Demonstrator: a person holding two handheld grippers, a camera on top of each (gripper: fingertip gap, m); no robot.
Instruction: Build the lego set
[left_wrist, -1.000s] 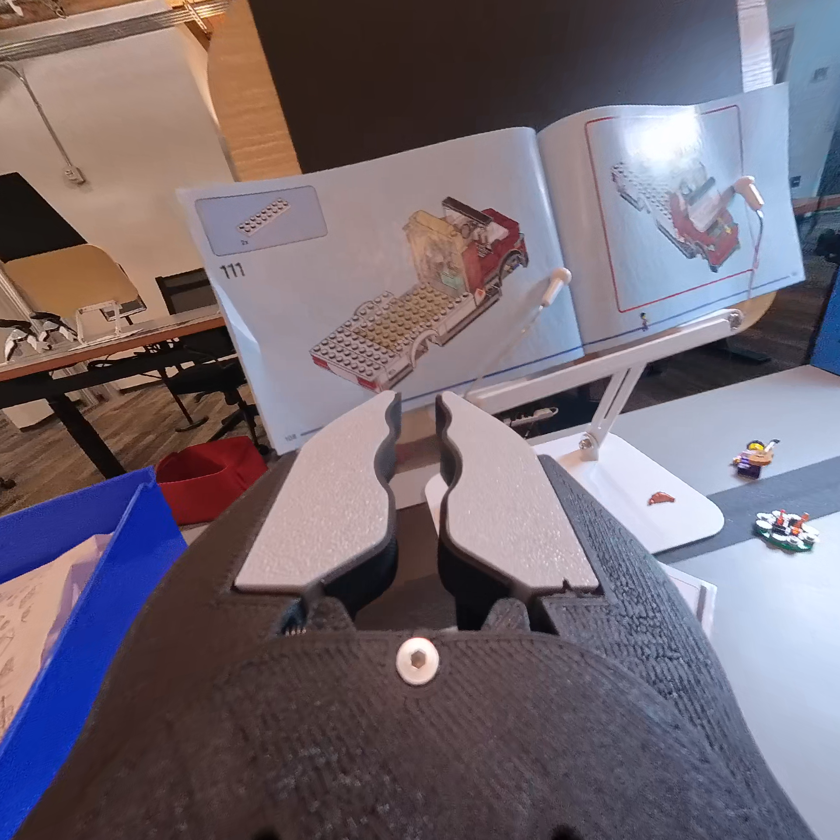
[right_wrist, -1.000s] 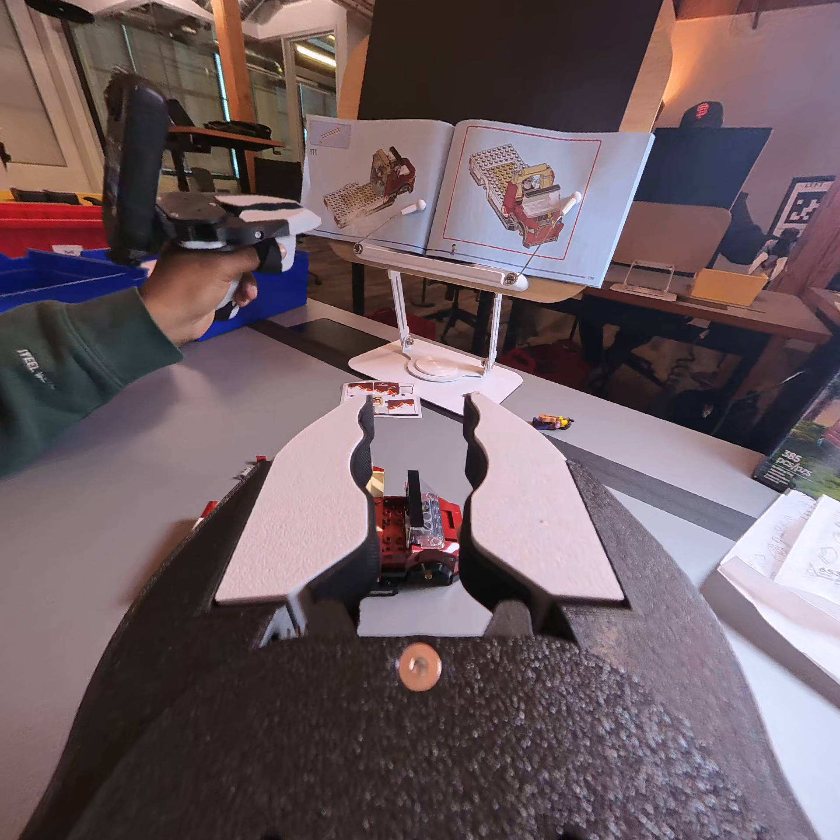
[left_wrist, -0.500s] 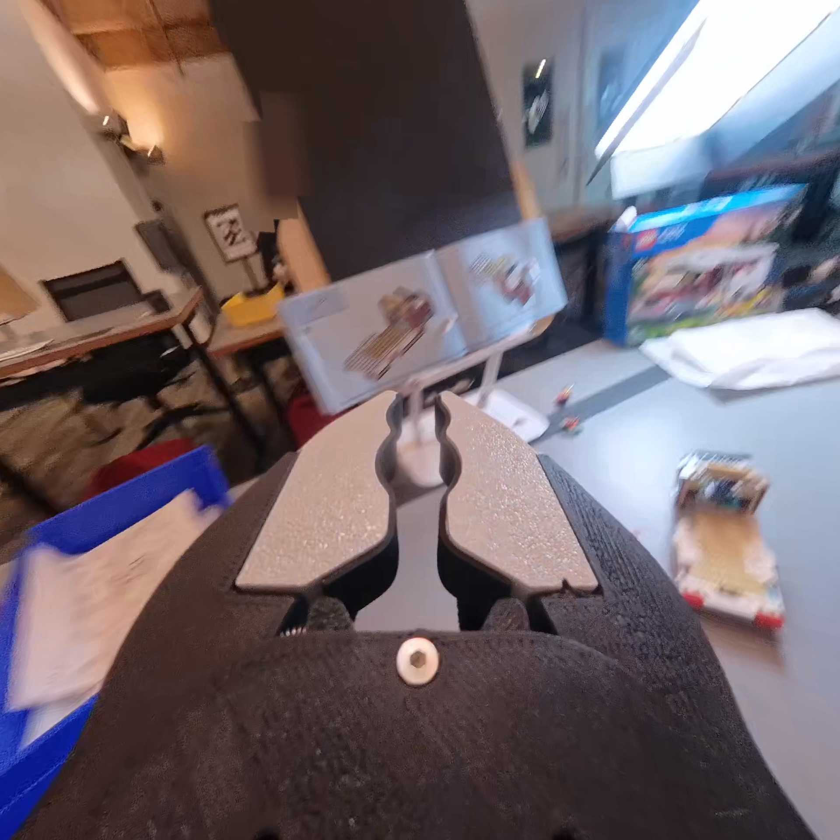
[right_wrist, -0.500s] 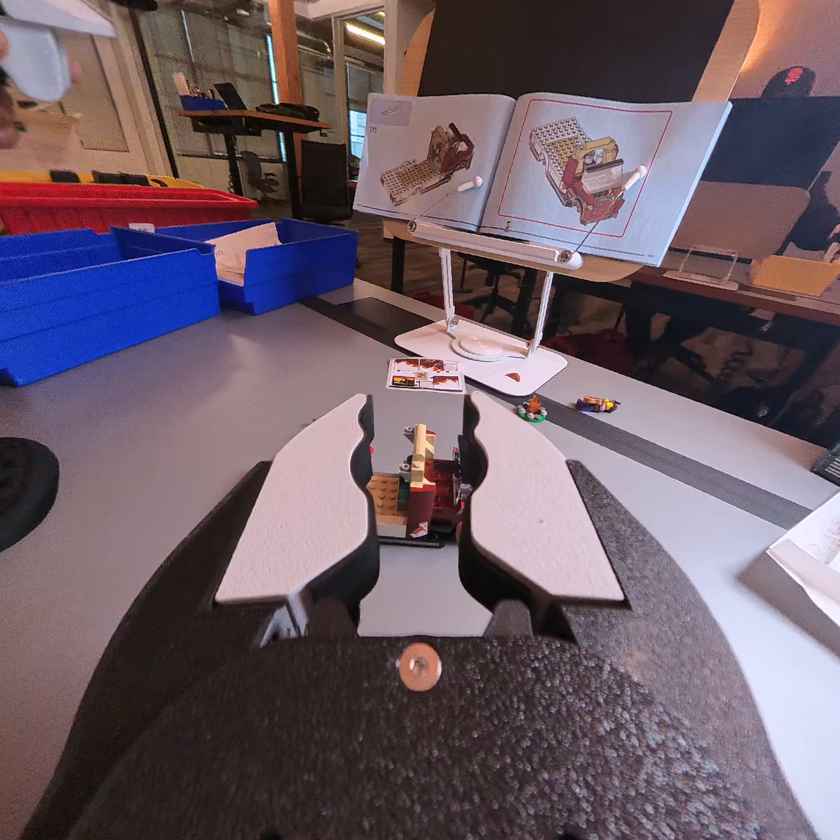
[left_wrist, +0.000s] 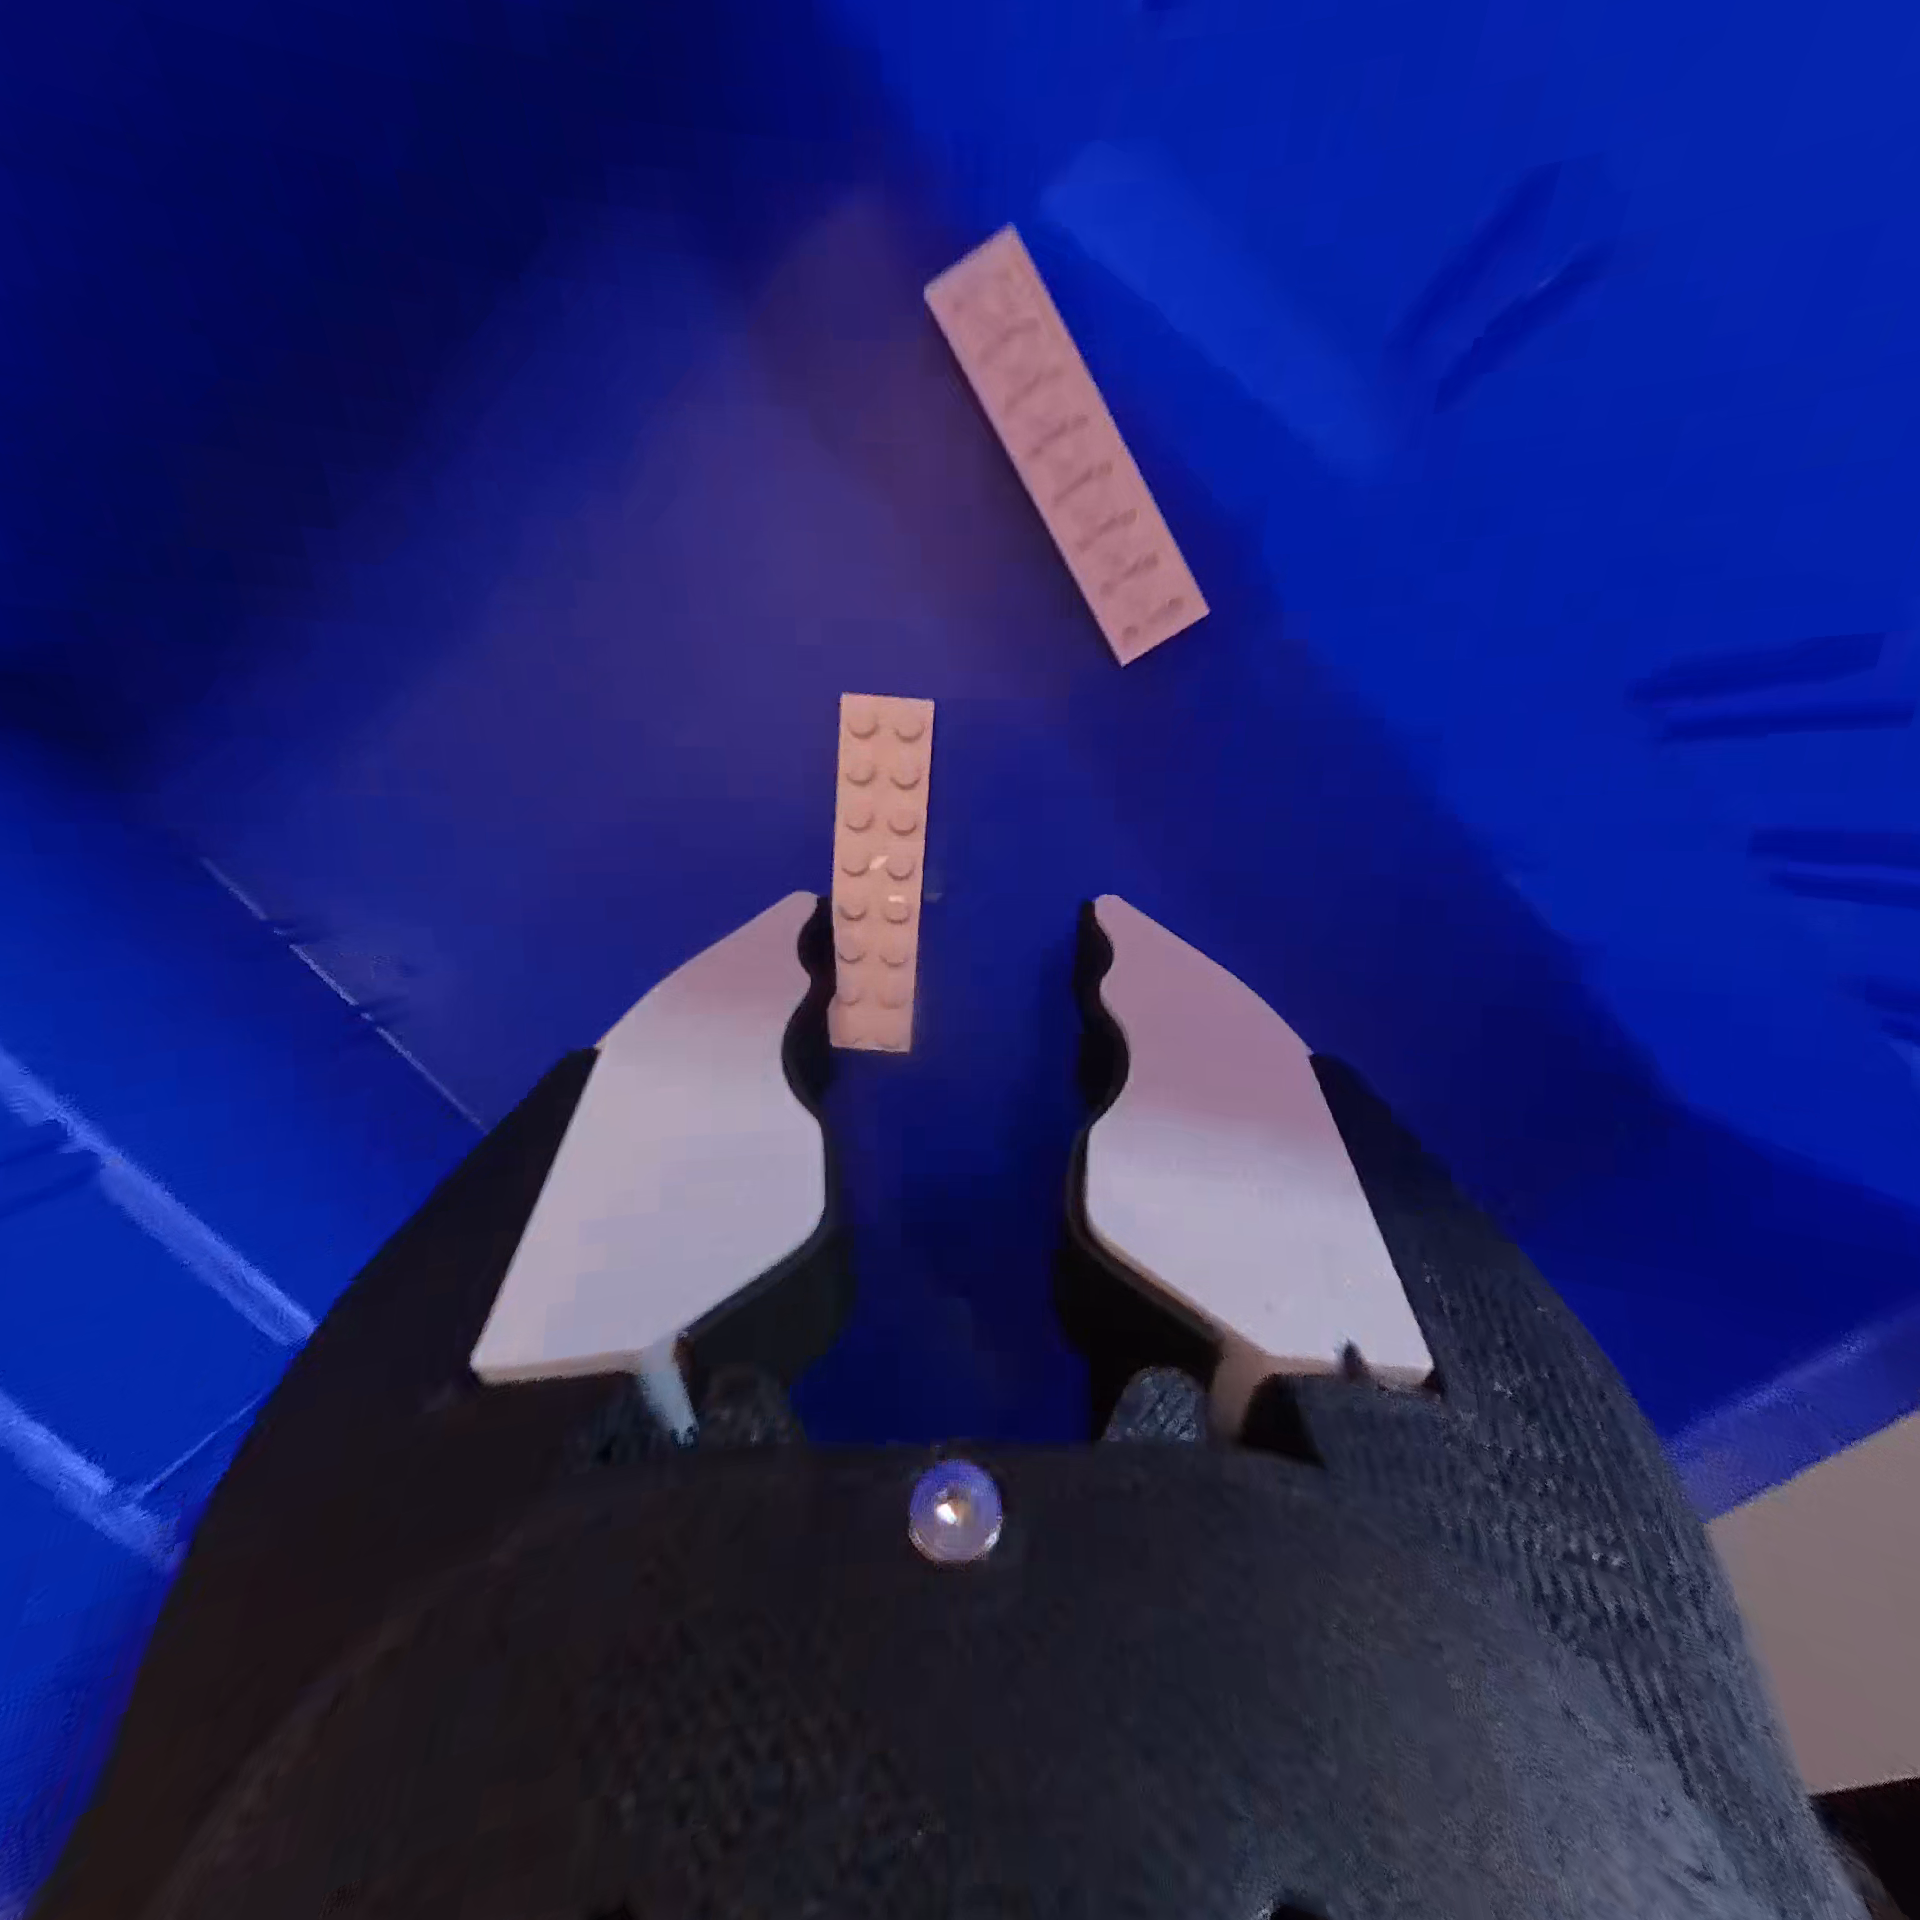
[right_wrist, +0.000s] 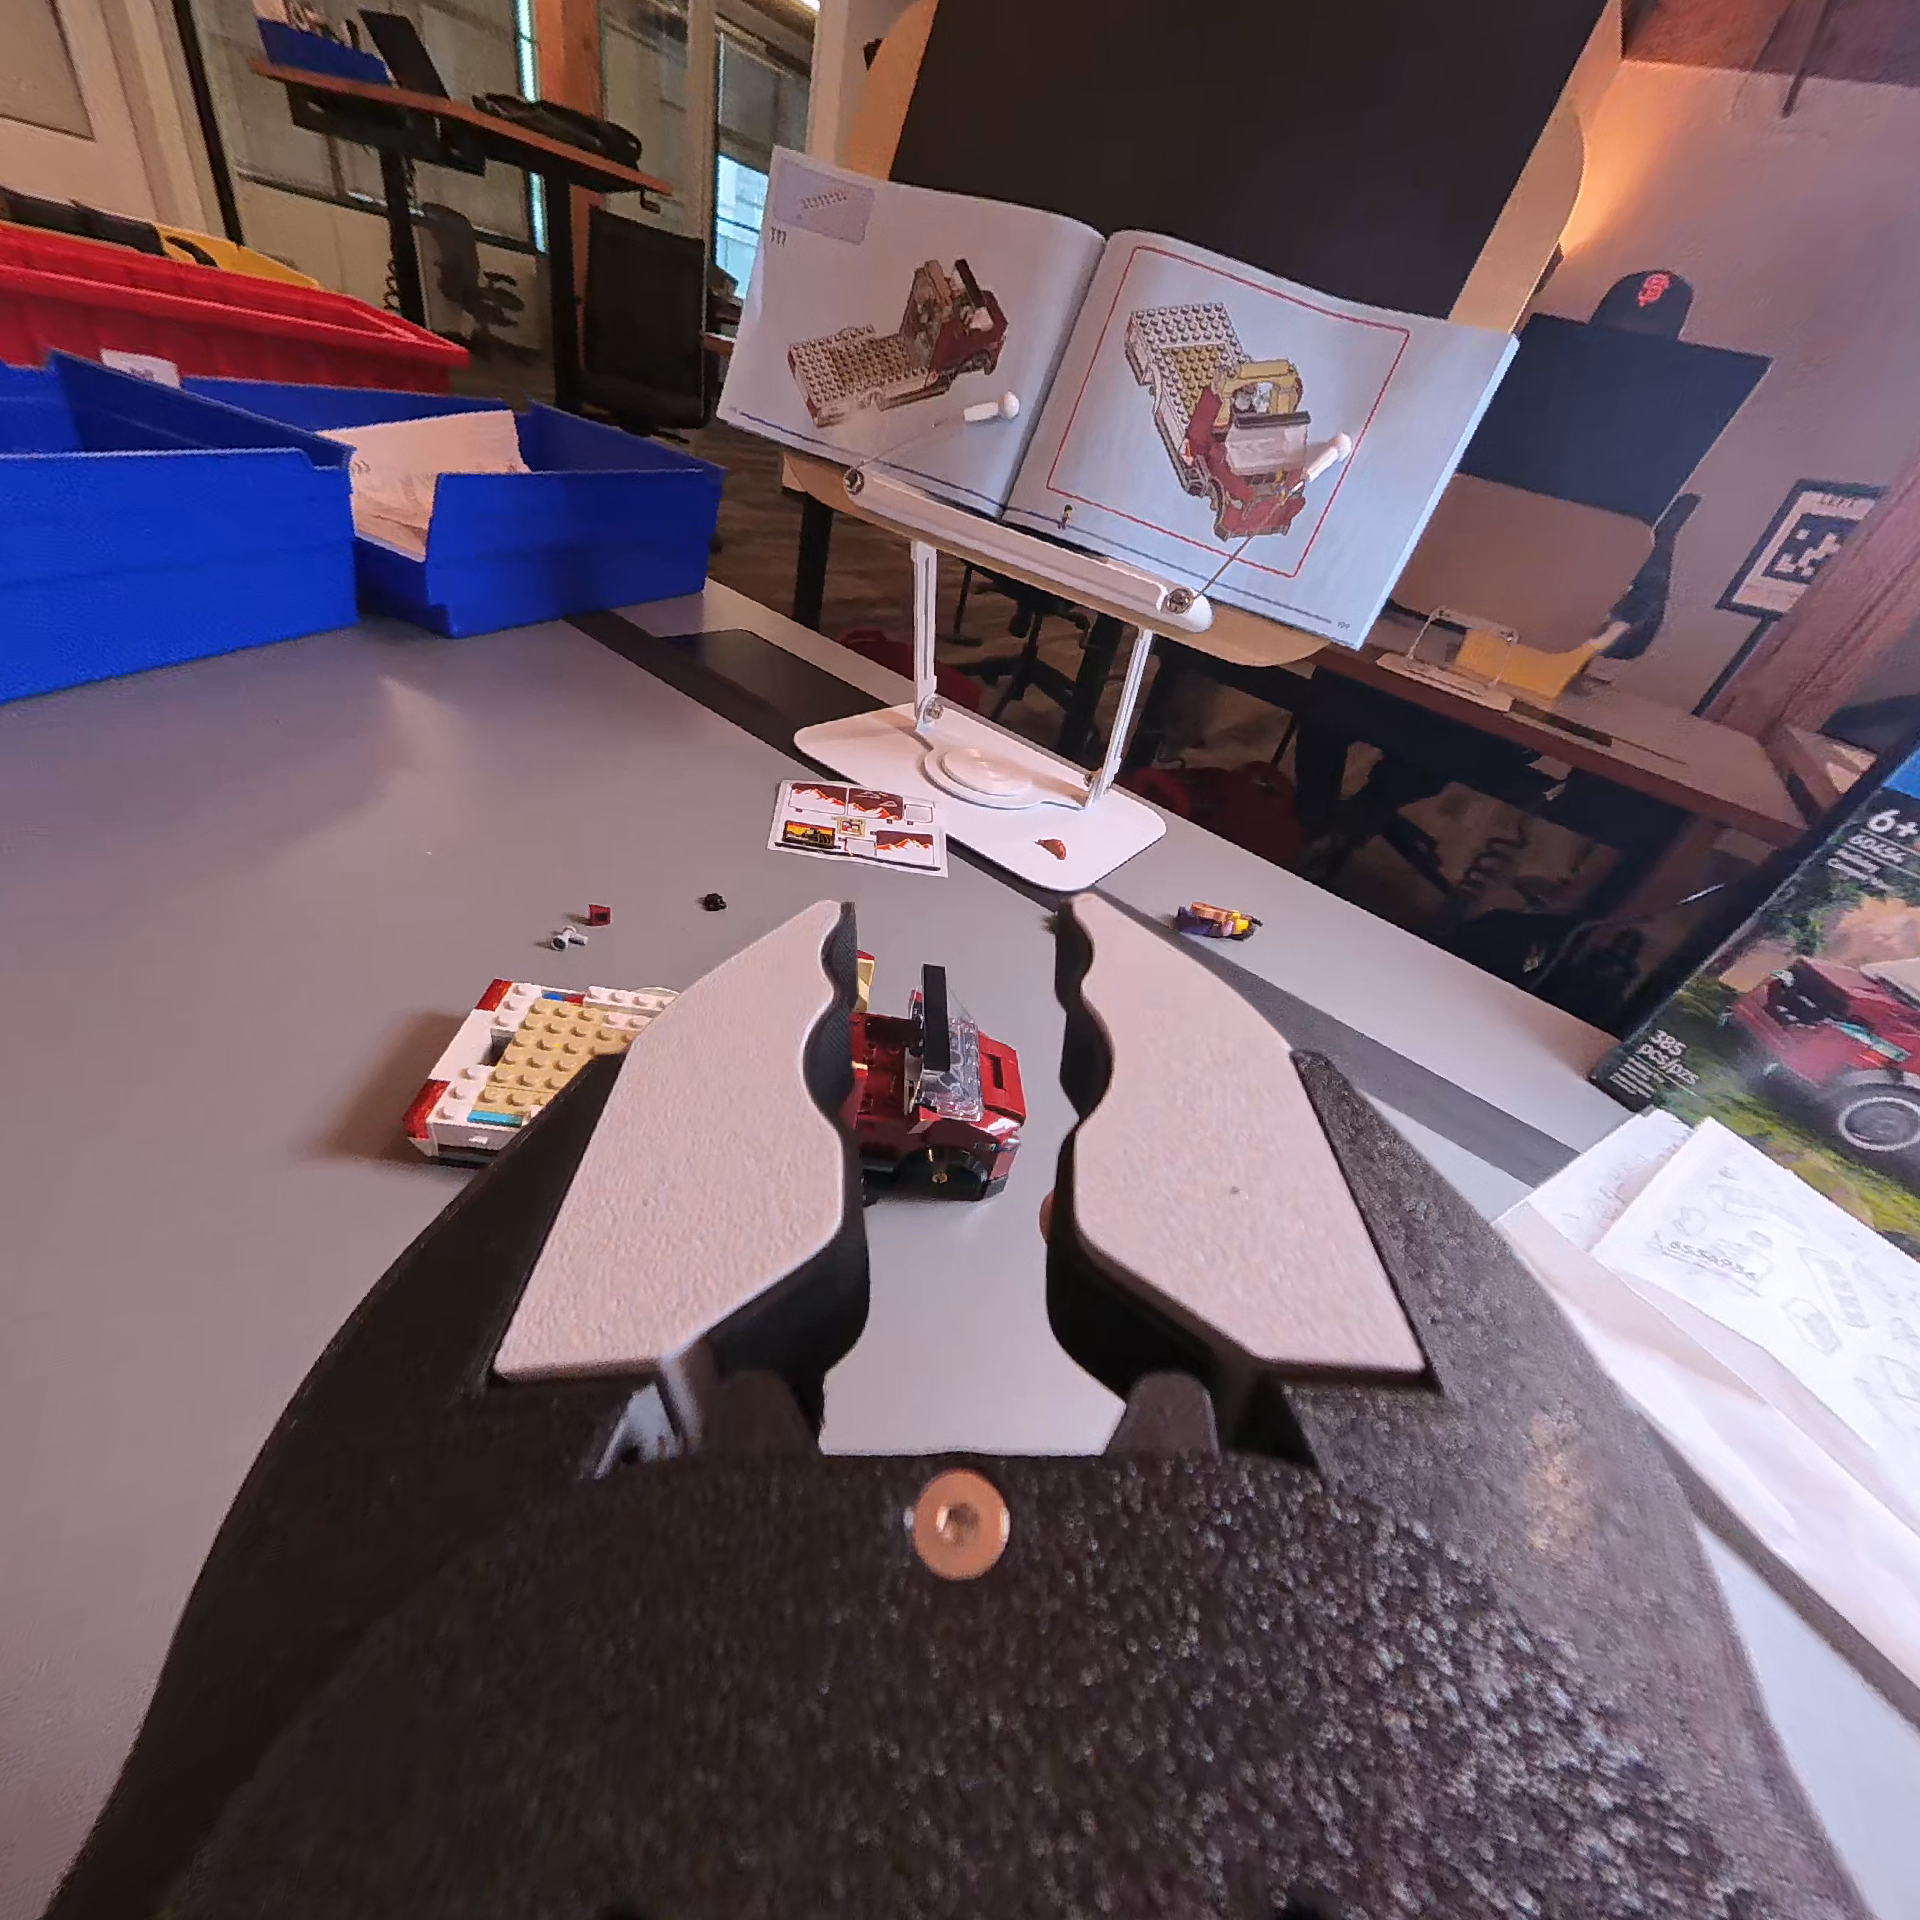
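The left tool (left_wrist: 945, 914) points down into a deep blue plastic bin (left_wrist: 416, 520), and its two fingers stand wide apart with nothing between them. A pale, long studded lego plate (left_wrist: 881, 873) lies flat on the bin floor, with its near end just beside the left fingertip. A second pale long plate (left_wrist: 1065, 442), a little blurred, lies farther off at a slant, apart from the first. The right tool (right_wrist: 954, 914) hangs over the grey surface (right_wrist: 260, 831), also spread wide and empty. Beyond its fingers the partly built red and white lego truck (right_wrist: 935, 1091) rests on the surface. Behind it the open instruction booklet (right_wrist: 1091, 384) sits on a white stand (right_wrist: 987, 800).
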